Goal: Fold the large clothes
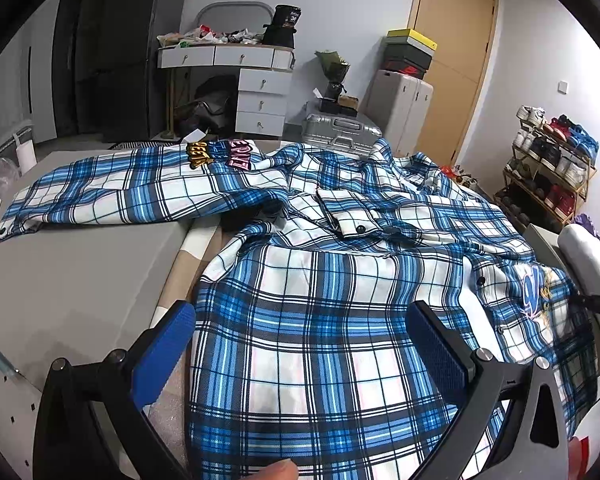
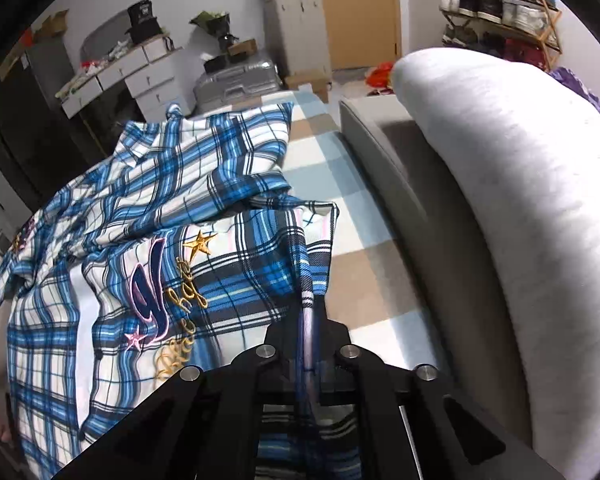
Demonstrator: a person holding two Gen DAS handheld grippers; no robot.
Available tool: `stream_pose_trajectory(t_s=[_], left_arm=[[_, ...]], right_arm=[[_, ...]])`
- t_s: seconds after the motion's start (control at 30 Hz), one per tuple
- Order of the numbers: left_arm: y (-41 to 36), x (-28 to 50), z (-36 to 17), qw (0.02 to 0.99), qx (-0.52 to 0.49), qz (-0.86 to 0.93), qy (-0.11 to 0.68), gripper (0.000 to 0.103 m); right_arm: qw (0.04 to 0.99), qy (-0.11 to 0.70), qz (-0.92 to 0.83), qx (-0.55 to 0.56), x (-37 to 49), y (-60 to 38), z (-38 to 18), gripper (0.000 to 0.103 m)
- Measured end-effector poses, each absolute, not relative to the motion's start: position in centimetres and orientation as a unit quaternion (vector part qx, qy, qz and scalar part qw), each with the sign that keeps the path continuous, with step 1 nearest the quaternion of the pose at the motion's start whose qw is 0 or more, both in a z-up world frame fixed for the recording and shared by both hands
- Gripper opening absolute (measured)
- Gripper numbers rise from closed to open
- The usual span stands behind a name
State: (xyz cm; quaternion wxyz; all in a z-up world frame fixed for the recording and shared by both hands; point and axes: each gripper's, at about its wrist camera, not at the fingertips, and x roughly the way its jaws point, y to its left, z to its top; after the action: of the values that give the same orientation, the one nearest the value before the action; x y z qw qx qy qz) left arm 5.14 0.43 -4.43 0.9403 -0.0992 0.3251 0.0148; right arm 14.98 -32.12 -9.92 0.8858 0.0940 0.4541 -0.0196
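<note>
A large blue, white and black plaid shirt (image 1: 324,288) lies spread, rumpled, over a bed with a pale checked cover (image 2: 340,216). One sleeve (image 1: 112,192) stretches away to the left across a flat grey panel (image 1: 68,280), with embroidered gold and pink lettering near its shoulder, too foreshortened to read.

The left gripper (image 1: 300,332) hangs over the shirt's lower body with its blue-padded fingers (image 1: 164,356) wide apart and nothing between them; a fingertip of the person's hand (image 1: 280,470) shows at the bottom edge, mostly cut off.

The right gripper (image 2: 308,320) is clamped on a bunched fold at the shirt's edge: the cloth runs as a narrow ridge straight between the black jaws, which hide the pads and the pinch itself. Beside it the shirt front shows a purple letter and a gold star. A grey upholstered bed frame (image 2: 400,208) and a white padded roll (image 2: 520,200) lie to the right.

In the left wrist view the right gripper appears only as a dark tip at the shirt's far right edge, hard to make out.
</note>
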Motion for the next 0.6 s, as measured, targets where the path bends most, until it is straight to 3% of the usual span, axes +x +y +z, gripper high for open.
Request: stream_pose_trajectory(t_s=[0.1, 0.33, 0.6], left_arm=[[0.1, 5.5, -4.6, 0.939, -0.098, 0.011, 0.33, 0.102], [-1.8, 5.7, -4.6, 0.937, -0.079, -0.027, 0.339, 0.102], [-2.6, 5.0, -4.8, 0.935, -0.077, -0.045, 0.343, 0.102]], right_arm=[[0.878, 0.474, -0.018, 0.068, 14.2, -30.7, -10.8, 0.047], [0.898, 0.432, 0.023, 0.081, 11.5, -26.8, -8.4, 0.048], [0.892, 0.424, 0.15, 0.048, 15.5, -16.8, -7.4, 0.05]])
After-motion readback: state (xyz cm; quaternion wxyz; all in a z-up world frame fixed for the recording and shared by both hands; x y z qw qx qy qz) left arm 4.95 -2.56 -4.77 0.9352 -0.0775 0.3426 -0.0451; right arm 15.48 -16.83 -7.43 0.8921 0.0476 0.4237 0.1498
